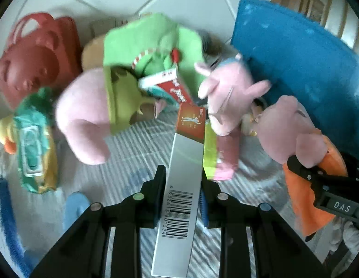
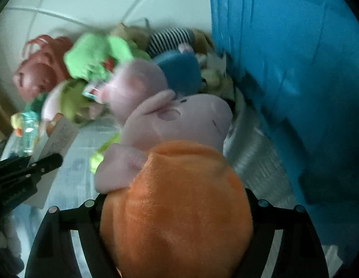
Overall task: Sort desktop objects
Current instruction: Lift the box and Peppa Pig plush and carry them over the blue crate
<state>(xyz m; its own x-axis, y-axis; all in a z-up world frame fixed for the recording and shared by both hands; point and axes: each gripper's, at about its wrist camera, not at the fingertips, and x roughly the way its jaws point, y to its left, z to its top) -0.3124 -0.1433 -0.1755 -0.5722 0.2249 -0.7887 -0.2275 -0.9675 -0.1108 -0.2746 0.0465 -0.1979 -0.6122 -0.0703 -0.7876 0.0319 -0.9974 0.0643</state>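
Observation:
My left gripper (image 1: 182, 180) is shut on a long silver box (image 1: 181, 199) with a barcode and an orange end, held above the striped cloth. The box and the left gripper also show in the right wrist view (image 2: 56, 136). My right gripper (image 2: 174, 199) is shut on a pink pig plush in an orange dress (image 2: 174, 185), which also shows in the left wrist view (image 1: 299, 139) with the right gripper (image 1: 313, 173) clamped on its dress. Beyond lie another pink pig plush (image 1: 228, 92), a green plush (image 1: 151, 46) and a red-and-white box (image 1: 167, 85).
A large blue bin (image 1: 295, 53) stands at the right. A red bear-shaped bag (image 1: 35, 58) sits at the back left. A green wet-wipes pack (image 1: 33, 146) lies at the left, beside a yellow toy. A pink-and-green packet (image 1: 218, 153) lies on the striped cloth (image 1: 137, 143).

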